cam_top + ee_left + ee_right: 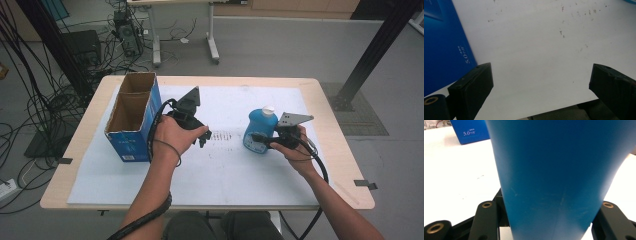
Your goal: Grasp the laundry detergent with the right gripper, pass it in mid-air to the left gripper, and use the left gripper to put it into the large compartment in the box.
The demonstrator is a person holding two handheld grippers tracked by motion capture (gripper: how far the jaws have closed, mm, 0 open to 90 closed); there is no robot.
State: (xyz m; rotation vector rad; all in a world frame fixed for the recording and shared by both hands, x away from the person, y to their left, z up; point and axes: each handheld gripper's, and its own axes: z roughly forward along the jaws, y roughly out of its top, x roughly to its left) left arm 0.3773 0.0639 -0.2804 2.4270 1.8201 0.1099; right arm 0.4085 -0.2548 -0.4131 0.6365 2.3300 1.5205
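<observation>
High view: right gripper (261, 141) clamped on the blue bottle (260, 129) low on its body, mid-table right of the open box (131, 116) (left gripper (204, 137) wide open, empty), so the tapered wall could slip or tip.

Open blue carton (132, 117) stands on white mat (225, 165)

One blue bottle (260, 131), one open blue cardboard box (131, 116), two claws, one white mat (225, 170)
</observation>
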